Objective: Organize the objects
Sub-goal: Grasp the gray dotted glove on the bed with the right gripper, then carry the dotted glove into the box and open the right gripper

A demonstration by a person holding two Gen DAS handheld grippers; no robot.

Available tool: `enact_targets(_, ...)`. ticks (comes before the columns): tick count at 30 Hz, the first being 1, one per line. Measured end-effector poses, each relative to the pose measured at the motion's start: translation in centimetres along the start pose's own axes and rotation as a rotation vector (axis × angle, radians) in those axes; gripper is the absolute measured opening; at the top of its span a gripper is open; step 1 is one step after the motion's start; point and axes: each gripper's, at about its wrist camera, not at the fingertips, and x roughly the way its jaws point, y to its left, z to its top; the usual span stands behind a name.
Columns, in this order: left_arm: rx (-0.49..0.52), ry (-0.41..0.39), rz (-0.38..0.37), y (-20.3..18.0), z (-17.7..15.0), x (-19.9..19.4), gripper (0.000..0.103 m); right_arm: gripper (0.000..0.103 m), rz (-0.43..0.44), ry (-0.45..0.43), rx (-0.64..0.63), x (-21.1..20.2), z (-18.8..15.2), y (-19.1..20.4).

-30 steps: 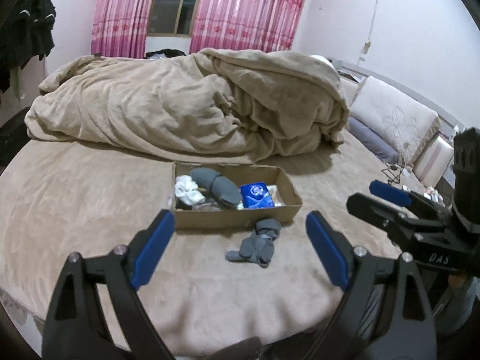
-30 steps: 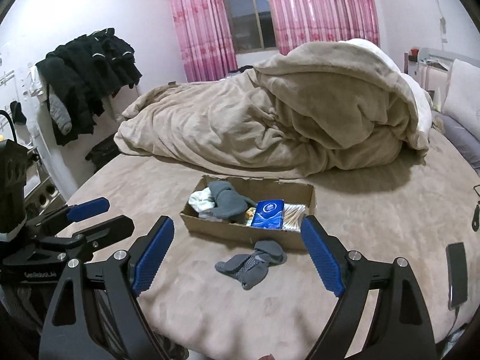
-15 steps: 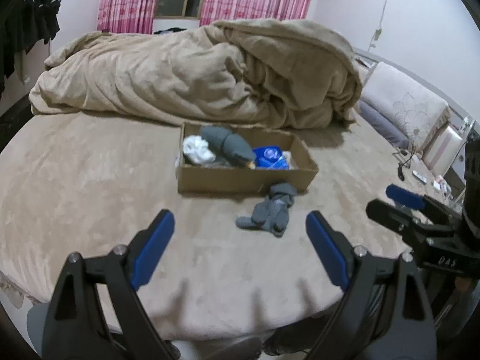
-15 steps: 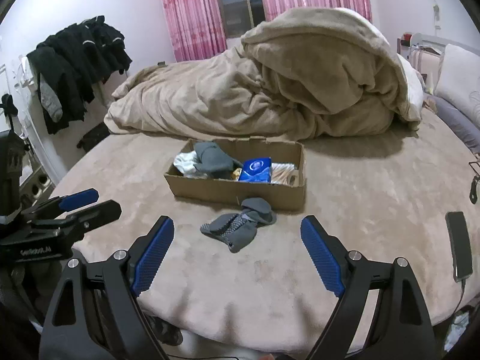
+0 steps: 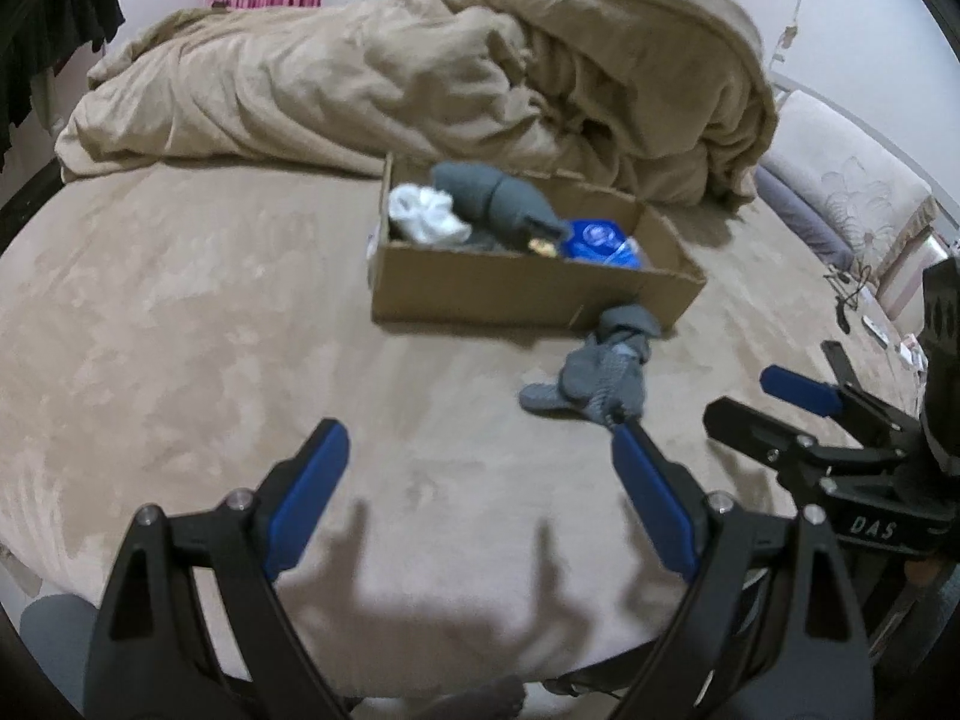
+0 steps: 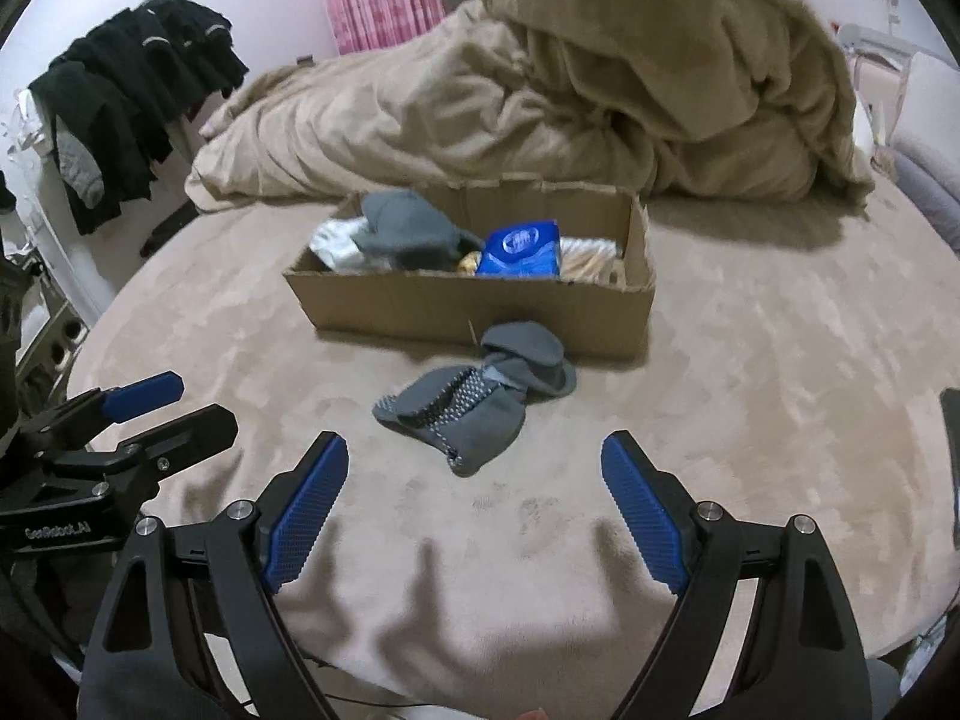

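Bed point(image 6: 780, 360) w/ box point(image 6: 480, 306) mid-surface, grey socks point(image 6: 474, 402) loose just beside its near wall. Left gripper point(image 5: 480, 456) & right gripper point(image 6: 474, 468): both spread wide, empty. Risk: limp socks, pads may catch only one or snag bed cover.

box point(image 6: 468, 306): near wall hides the lower parts of what lies inside | tan item point(image 6: 591, 255) right of the blue pack point(image 6: 521, 249): too blurred to tell | phone point(image 6: 951, 420): cut off by right edge | blanket point(image 5: 480, 66): covers the bed's far side | clothes point(image 5: 36, 42): cut by left edge
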Motion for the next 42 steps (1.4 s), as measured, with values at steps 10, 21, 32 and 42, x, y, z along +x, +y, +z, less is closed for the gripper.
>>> enact_targets(10, -0.027, 0.07, 0.017, 1.6, -0.4, 4.9, 0.091, 0.089, 0.017, 0.103, 0.018, 6.3, -0.1, -0.5)
enact_targets(21, -0.016, 0.065, 0.026, 2.4, -0.1, 7.9, 0.091, 0.089, -0.005, 0.136, 0.011, 10.1, 0.3, -0.8)
enact_targets(32, -0.022, 0.062, 0.024, 2.3, 0.2, 8.1, 0.091, 0.036, -0.011, 0.104, 0.028, 9.7, 0.6, -1.8)
enact_targets(42, -0.018, 0.044, 0.005, 1.4, 0.0, 5.0, 0.091, 0.03, 0.013, 0.087, 0.024, 6.7, 0.3, -1.5)
